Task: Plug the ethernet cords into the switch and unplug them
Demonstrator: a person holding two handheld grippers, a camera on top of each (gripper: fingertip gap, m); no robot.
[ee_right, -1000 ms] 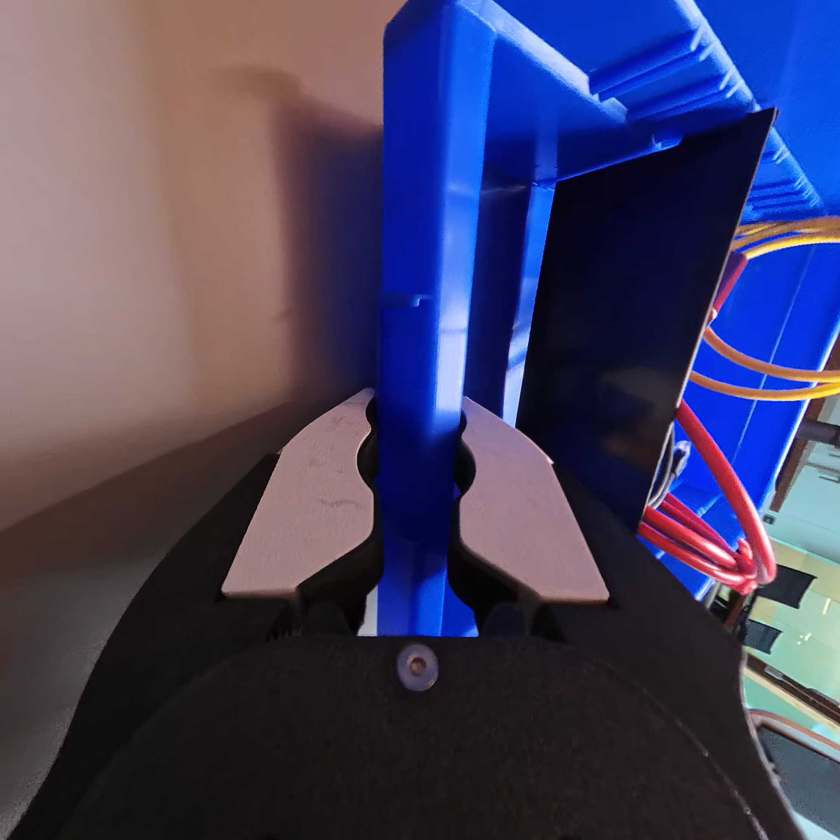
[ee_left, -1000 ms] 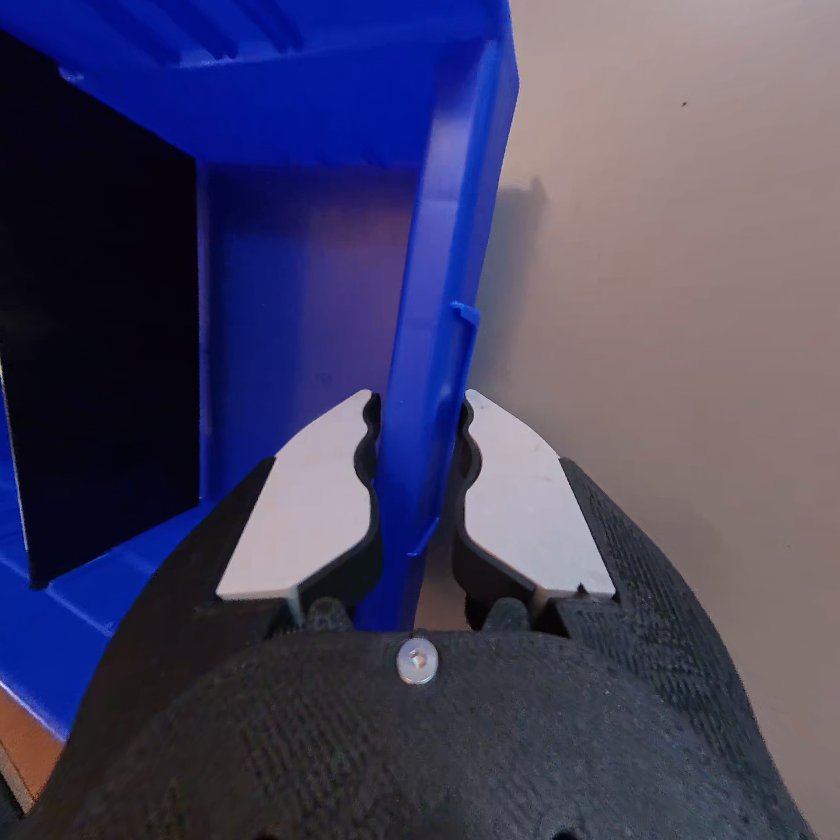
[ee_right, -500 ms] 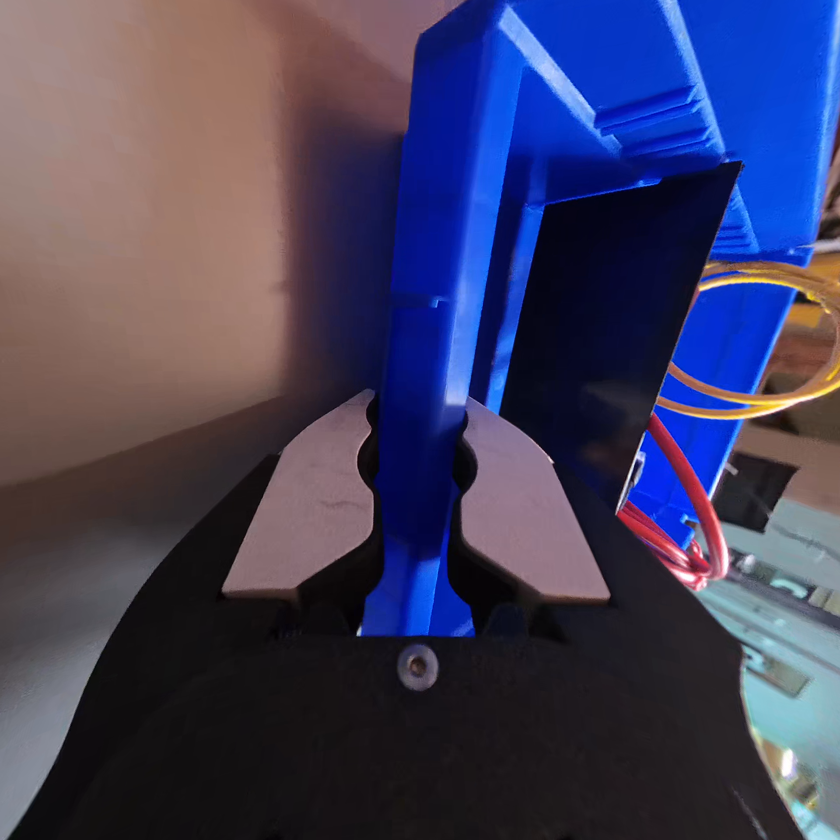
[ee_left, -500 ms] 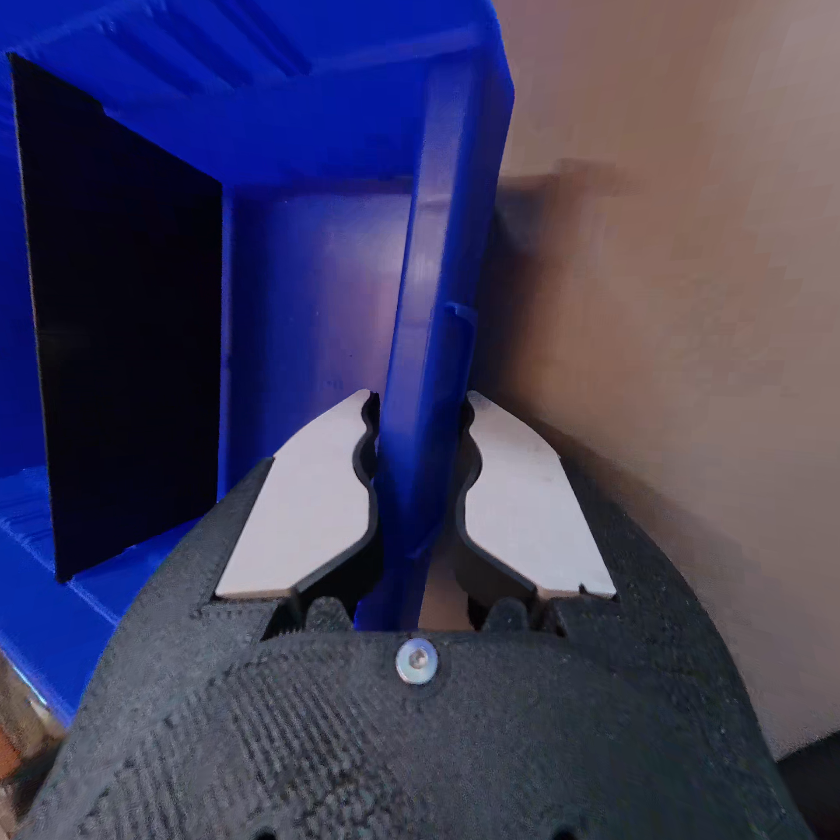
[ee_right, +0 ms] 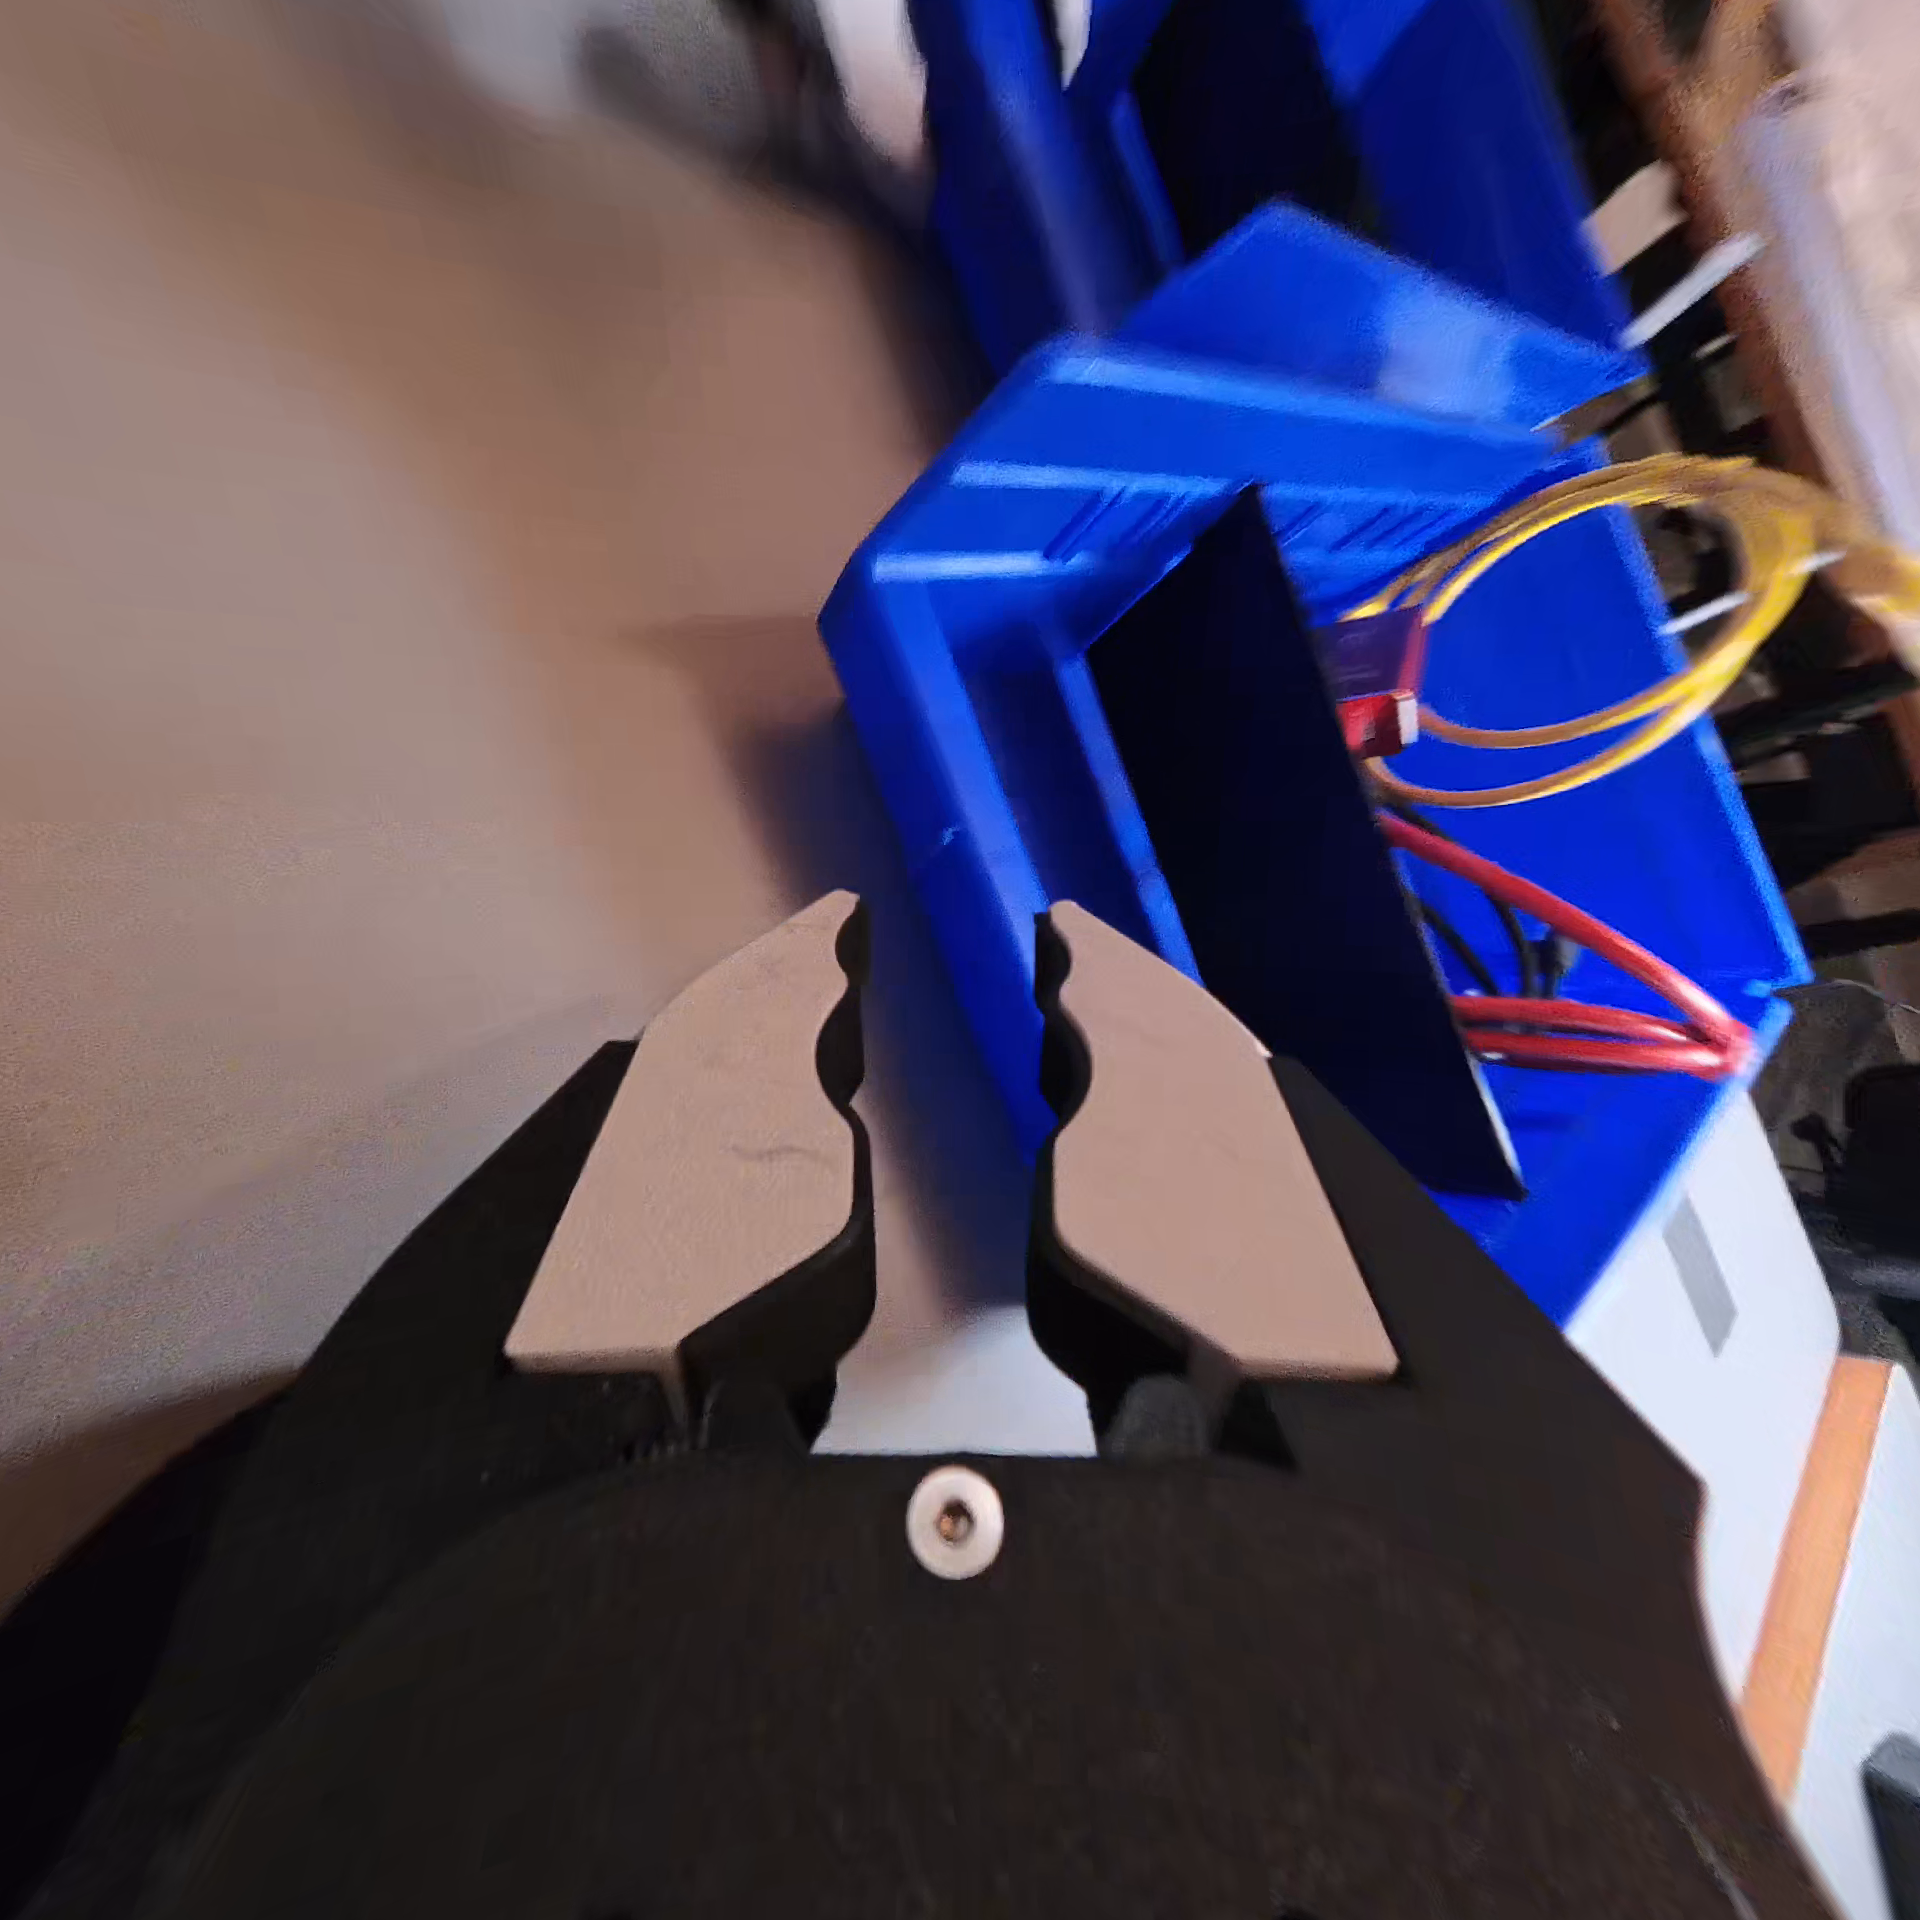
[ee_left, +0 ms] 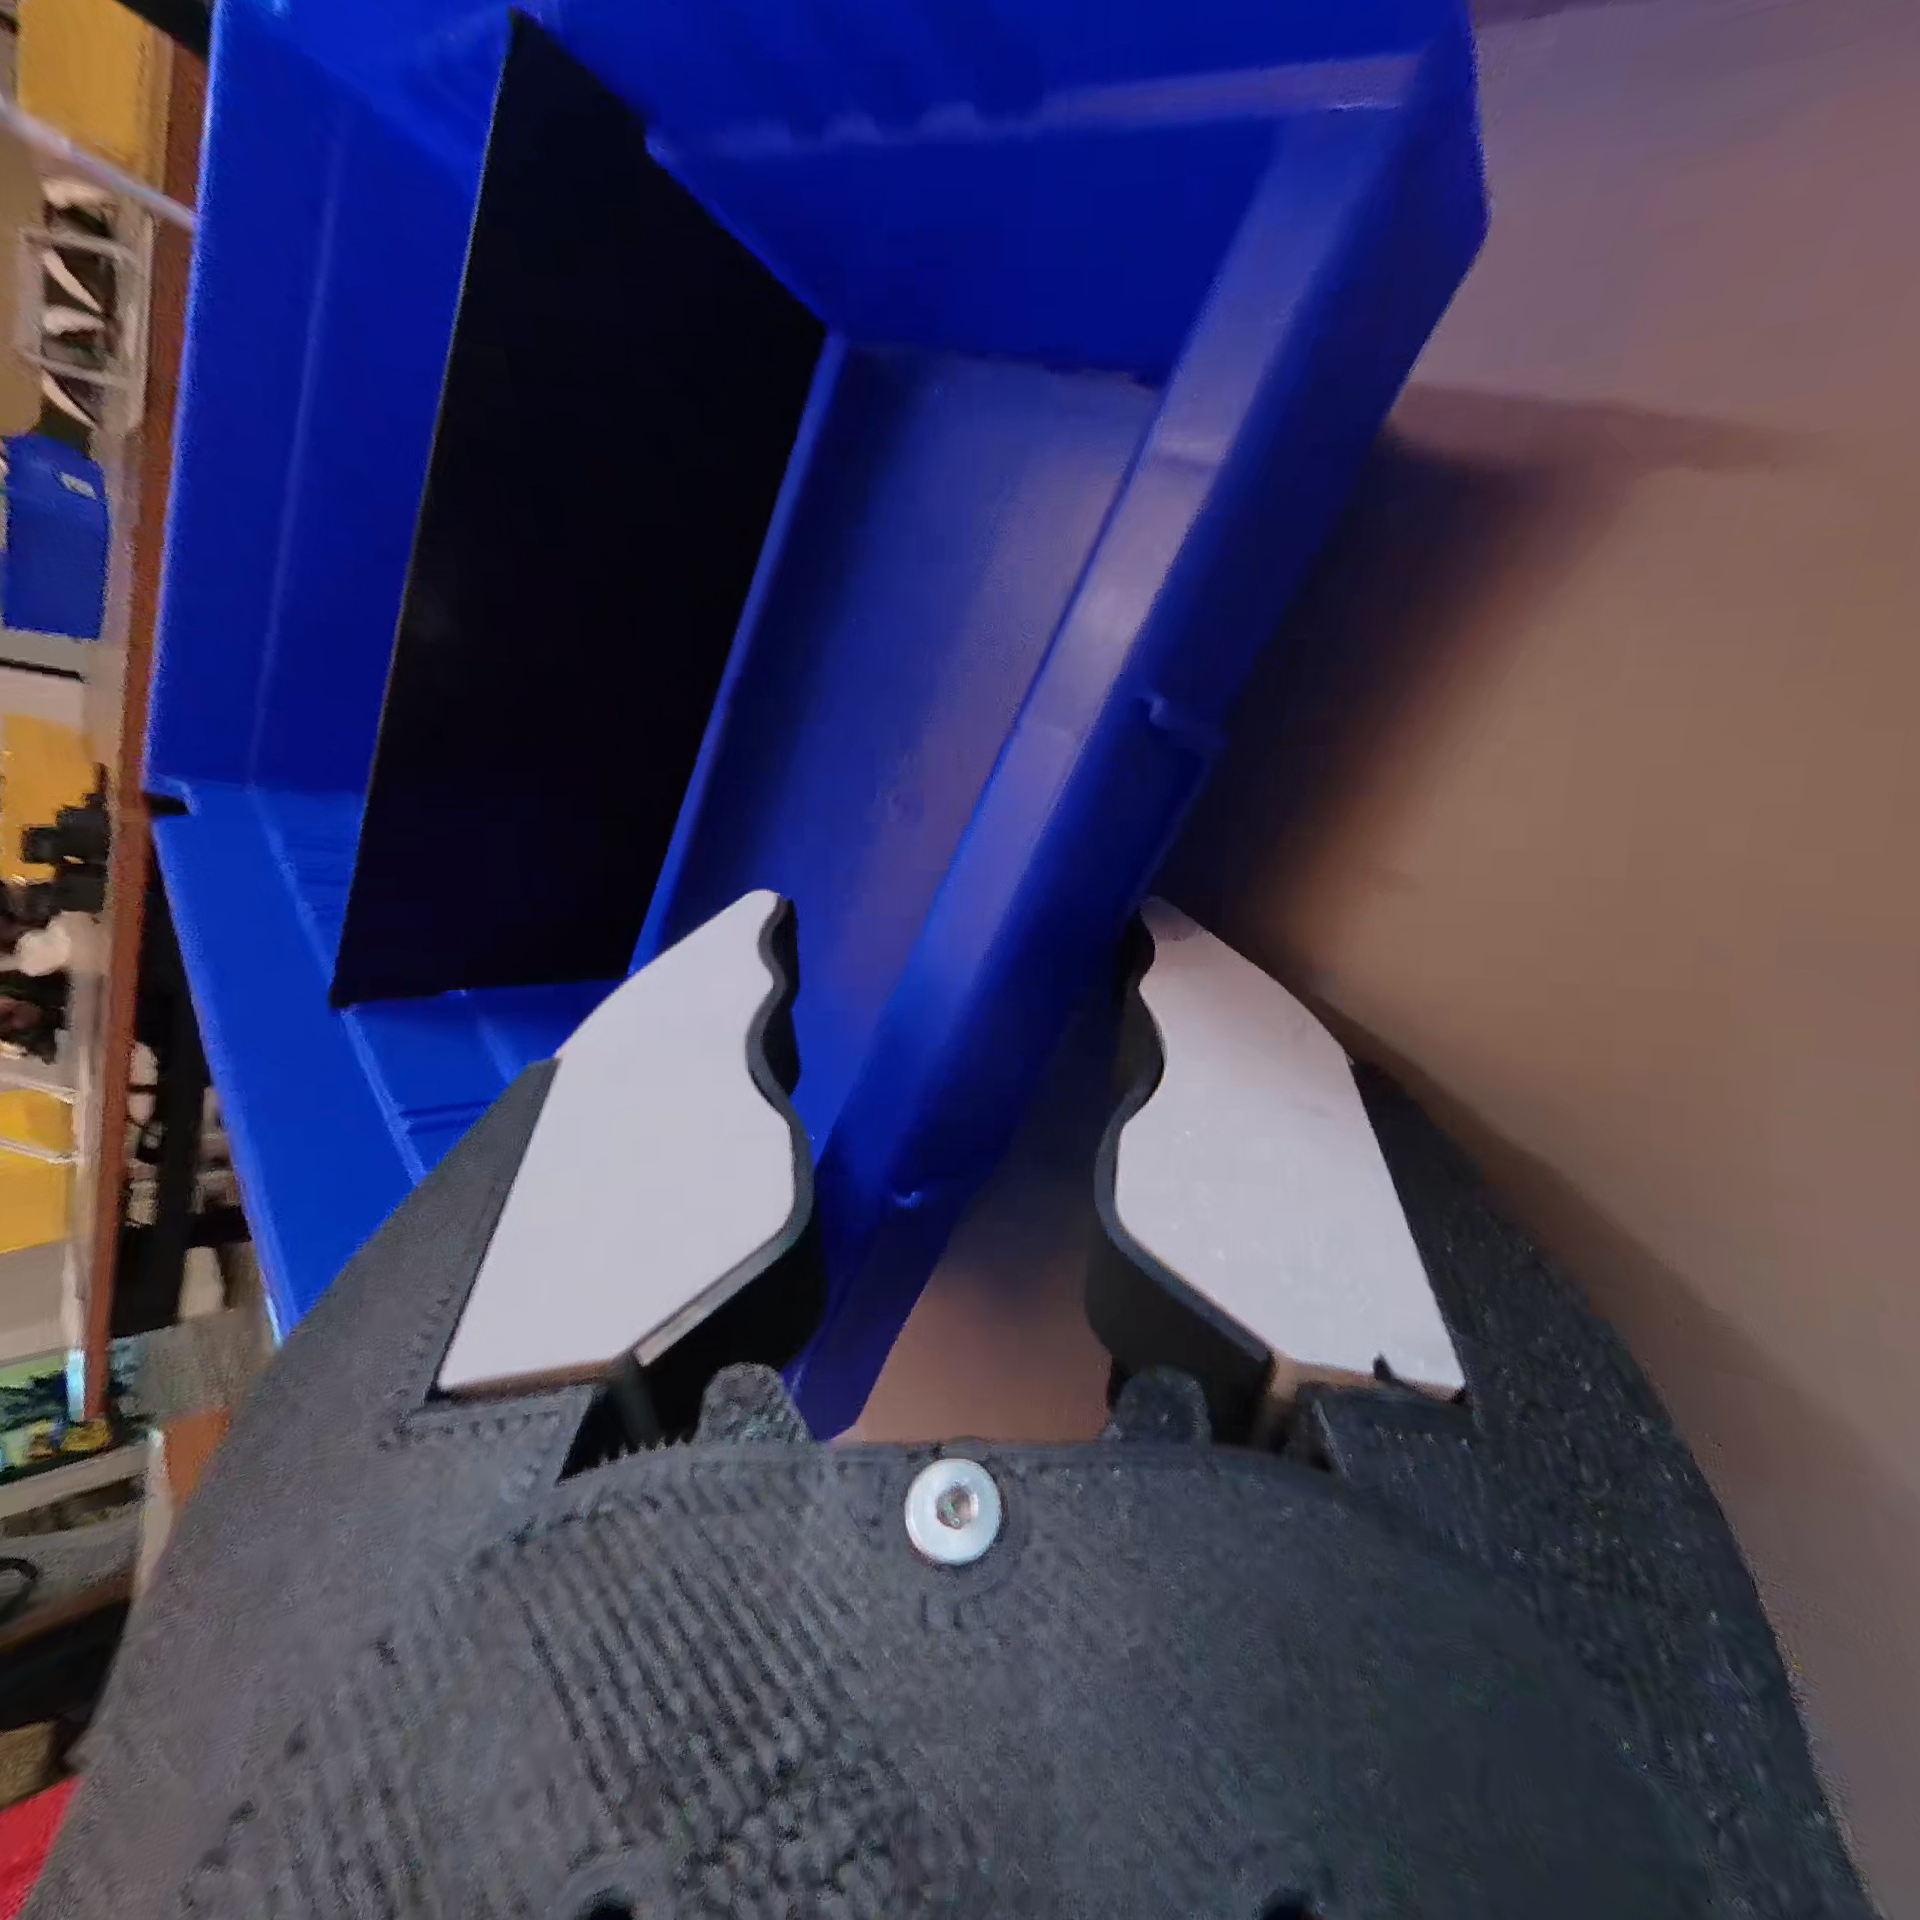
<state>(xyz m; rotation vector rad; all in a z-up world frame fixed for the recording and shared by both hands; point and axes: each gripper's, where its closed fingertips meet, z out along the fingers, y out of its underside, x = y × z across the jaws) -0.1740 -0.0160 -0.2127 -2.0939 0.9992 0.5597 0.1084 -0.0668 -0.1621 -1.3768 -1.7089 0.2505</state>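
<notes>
Right wrist view: my right gripper (ee_right: 948,940) gapes empty, bin (ee_right: 935,665) at one o'clock; left gripper (ee_left: 961,940) open astride its wall; cords (ee_right: 1590,1023) apparently unplugged.

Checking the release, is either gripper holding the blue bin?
Nothing is held: left gripper is open astride the blue plastic bin's wall; right gripper is open, clear of it.

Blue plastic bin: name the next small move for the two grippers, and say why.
Probably draw the left gripper back off the blue plastic bin: its fingers are open but straddle the wall. The right gripper is already open and clear. The red cords and yellow cords lie behind the black divider panel.
</notes>
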